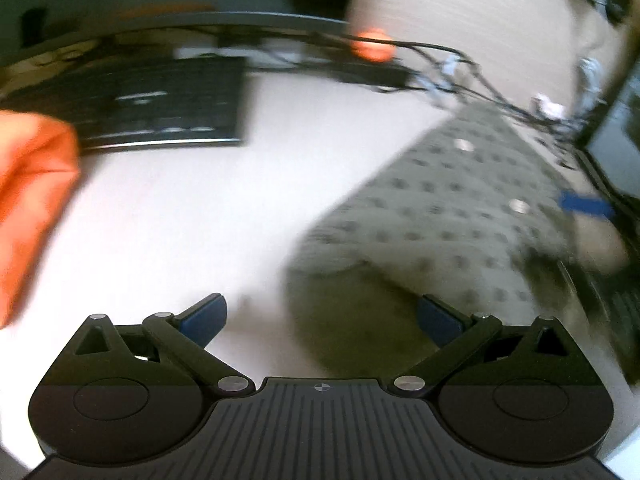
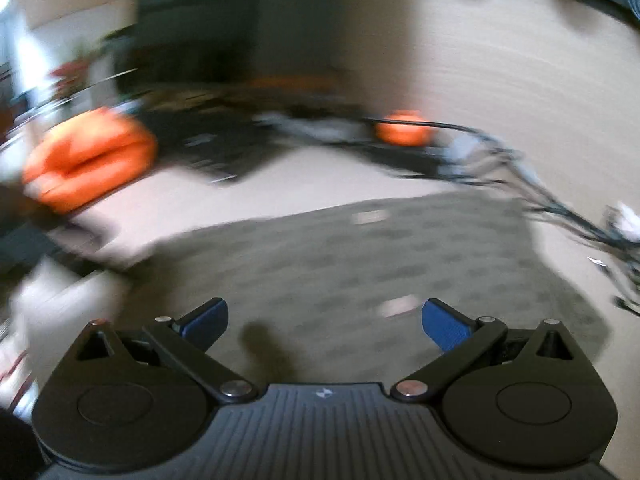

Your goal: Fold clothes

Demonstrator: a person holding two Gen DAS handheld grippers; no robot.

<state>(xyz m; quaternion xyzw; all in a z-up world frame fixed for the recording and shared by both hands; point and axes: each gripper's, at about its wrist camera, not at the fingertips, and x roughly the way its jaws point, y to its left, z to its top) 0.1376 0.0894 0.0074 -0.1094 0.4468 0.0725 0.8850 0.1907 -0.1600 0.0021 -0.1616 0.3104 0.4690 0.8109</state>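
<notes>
Blur smeared the left wrist view: the left tongs (image 1: 322, 318) stood spread and empty above the pale table (image 1: 168, 216), a grey dotted garment (image 1: 448, 208) lying flat ahead to the right, orange cloth (image 1: 32, 200) at the left edge. From the right wrist, the right tongs (image 2: 325, 322) were spread, empty, over that garment (image 2: 360, 264); folded orange cloth (image 2: 88, 160) lay far left.

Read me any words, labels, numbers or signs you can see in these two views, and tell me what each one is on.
No text can be read in either view.
Keyboard: pale key markings, too blurred to read.
Left tongs: a small round cross mark on the body, no letters.
Right tongs: a small pale logo on the body, too small to read.
Patterned garment: dots and buttons only, no print.
</notes>
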